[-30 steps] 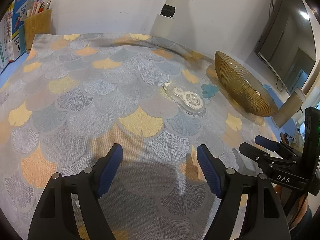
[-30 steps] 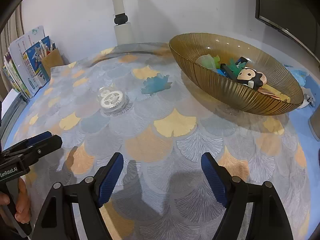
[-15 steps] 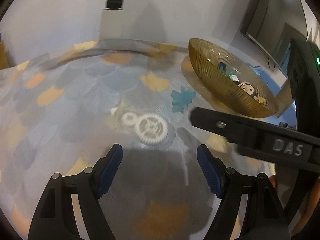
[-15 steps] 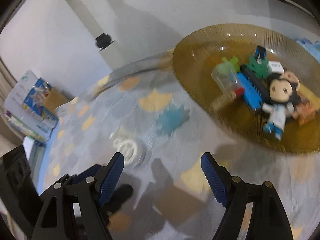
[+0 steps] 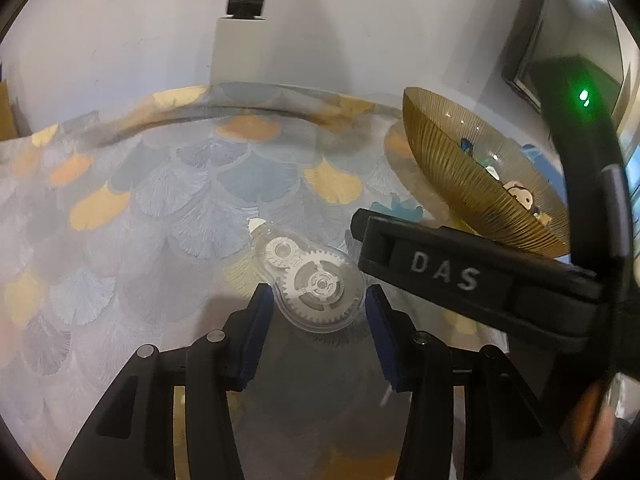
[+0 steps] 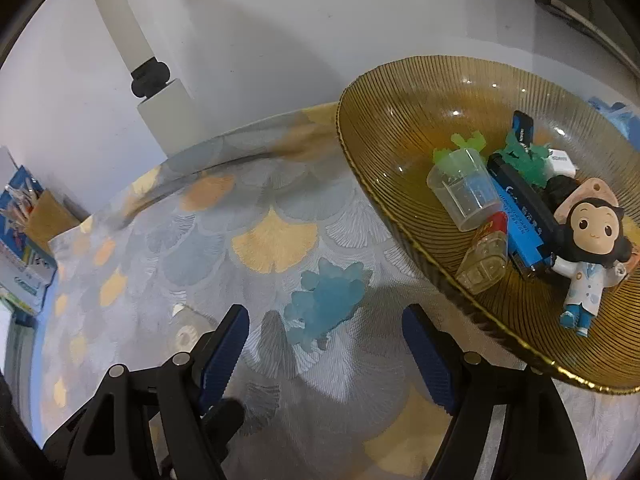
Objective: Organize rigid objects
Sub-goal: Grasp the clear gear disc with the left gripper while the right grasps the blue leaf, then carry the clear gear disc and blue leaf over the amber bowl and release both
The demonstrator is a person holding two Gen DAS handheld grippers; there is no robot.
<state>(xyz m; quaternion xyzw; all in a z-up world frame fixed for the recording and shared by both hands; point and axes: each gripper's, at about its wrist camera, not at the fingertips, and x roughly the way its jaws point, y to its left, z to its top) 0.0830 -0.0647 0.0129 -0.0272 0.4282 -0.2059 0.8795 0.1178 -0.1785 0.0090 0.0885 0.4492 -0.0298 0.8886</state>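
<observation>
Tape dispenser [image 5: 316, 280] on tablecloth [image 5: 160, 216] | left gripper [image 5: 318, 304] straddles it, contact unclear | right gripper [image 6: 324, 344] wide open over blue toy [image 6: 326, 302], holding nothing

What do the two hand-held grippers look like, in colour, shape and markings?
Both the left gripper and the right gripper have black angular frames with silver screws and two fingers faced with ribbed blue pads. In the left view, the right gripper's black body bears white letters "DAS" and a green light.
</observation>
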